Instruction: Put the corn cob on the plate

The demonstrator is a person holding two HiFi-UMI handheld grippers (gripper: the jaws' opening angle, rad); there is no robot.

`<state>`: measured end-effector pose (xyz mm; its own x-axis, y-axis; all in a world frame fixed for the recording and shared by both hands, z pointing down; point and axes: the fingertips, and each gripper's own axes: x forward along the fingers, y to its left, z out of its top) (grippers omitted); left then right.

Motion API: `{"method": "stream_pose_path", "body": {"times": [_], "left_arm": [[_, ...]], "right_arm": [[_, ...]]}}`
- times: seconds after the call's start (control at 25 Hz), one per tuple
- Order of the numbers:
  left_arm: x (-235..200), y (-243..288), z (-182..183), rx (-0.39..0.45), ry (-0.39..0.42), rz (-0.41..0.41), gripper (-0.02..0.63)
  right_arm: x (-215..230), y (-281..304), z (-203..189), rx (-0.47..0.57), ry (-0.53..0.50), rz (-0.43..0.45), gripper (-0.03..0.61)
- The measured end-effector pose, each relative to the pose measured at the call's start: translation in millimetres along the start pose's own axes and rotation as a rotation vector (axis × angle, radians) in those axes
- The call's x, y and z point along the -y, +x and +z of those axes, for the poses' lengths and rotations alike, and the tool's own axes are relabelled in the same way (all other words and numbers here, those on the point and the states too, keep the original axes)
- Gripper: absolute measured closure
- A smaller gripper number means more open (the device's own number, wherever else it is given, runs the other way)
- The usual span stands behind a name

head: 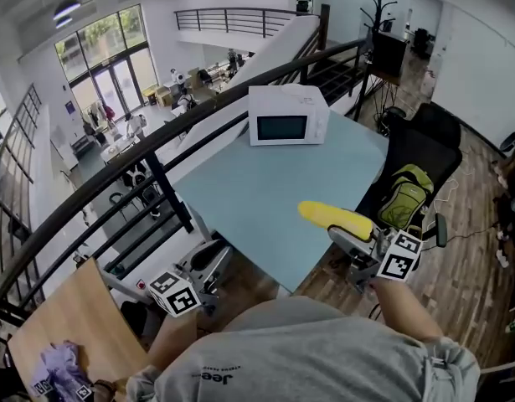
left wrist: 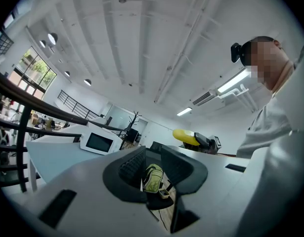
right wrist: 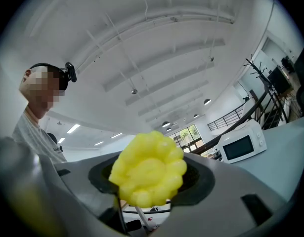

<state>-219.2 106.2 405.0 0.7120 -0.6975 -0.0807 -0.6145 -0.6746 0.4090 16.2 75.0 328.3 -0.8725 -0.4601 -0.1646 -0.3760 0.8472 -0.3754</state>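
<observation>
The yellow corn cob [head: 334,217] is held in the air over the near right corner of the pale blue table [head: 257,199], with my right gripper [head: 342,234] shut on it. In the right gripper view the cob's end [right wrist: 149,169] fills the gap between the dark jaws and points at the camera. My left gripper [head: 208,262] hangs lower left, off the table's near edge. In the left gripper view its jaws [left wrist: 149,169] stand apart with nothing between them, and the cob [left wrist: 185,137] shows beyond. No plate is in view.
A white microwave [head: 288,115] stands at the table's far end. A black chair [head: 420,153] with a green backpack [head: 405,193] is to the table's right. A dark railing [head: 115,174] runs along the left. A wooden tabletop [head: 56,325] with a purple cloth [head: 60,365] is at lower left.
</observation>
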Motion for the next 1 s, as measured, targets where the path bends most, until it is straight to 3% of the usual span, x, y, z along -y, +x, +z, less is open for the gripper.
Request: {"method": "stream_pose_path", "body": {"times": [0.24, 0.52, 0.72, 1.0], "left_arm": [[-29.8, -12.7, 0.1, -0.001, -0.008, 0.02, 0.505], [-43.9, -4.0, -2.7, -0.004, -0.036, 0.066, 0.505], [-43.8, 39.5, -5.7, -0.025, -0.019, 0.082, 0.505], [-46.2, 112.5, 7.1, -0.016, 0.01, 0.177, 0.505]], "right_arm": [[2.9, 39.9, -11.2, -0.038, 0.004, 0.032, 0.324], [26.4, 44.9, -13.8, -0.049, 0.034, 0.05, 0.324], [74.3, 37.7, -5.4, -0.042, 0.07, 0.075, 0.324], [158.8, 30.9, 32.3, -0.026, 0.11, 0.156, 0.324]]}}
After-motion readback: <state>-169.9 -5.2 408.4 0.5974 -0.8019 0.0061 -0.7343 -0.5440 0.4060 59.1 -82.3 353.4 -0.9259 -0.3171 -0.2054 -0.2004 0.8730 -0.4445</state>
